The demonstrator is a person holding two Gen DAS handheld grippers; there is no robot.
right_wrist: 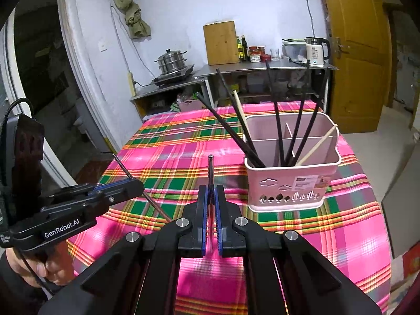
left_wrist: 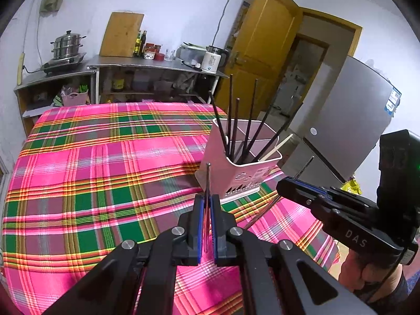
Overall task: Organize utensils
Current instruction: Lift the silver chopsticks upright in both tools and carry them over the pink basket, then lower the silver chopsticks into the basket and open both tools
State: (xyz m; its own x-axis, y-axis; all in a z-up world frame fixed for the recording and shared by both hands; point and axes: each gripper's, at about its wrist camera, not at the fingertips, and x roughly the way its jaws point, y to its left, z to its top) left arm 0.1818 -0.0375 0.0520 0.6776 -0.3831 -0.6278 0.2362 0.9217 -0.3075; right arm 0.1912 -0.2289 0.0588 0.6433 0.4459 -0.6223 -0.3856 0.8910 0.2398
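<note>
Left wrist view: the left gripper (left_wrist: 207, 204) sits at 6 o'clock, its blue-lined jaws drawn almost together and clamped on a thin dark chopstick (left_wrist: 208, 181) that stands up between them. At 1 o'clock from it the pink utensil holder (left_wrist: 244, 178) stands upright on the plaid tablecloth (left_wrist: 105, 170), near the table's right edge. Its compartments hold several dark chopsticks (left_wrist: 235, 128) leaning outward, and one pale chopstick (left_wrist: 278, 147) tilts toward 2 o'clock. At 3 o'clock the right gripper (left_wrist: 294, 183) enters from the side, jaws closed on another dark stick (left_wrist: 305, 166). A steel counter (left_wrist: 147, 65) and a yellow door (left_wrist: 262, 52) fill the background around 12 o'clock.

Right wrist view: the right gripper (right_wrist: 211, 199) at 6 o'clock has its jaws nearly closed, pinching a dark chopstick (right_wrist: 210, 169) that points straight up. The utensil holder (right_wrist: 288, 181) stands at 2 o'clock on the tablecloth (right_wrist: 170, 157), dark chopsticks (right_wrist: 278, 120) fanned out of it, with a pale one (right_wrist: 315, 144) in its right part. At 9 o'clock the left gripper (right_wrist: 131, 183) holds its slanted stick (right_wrist: 123, 168) in closed jaws.
</note>
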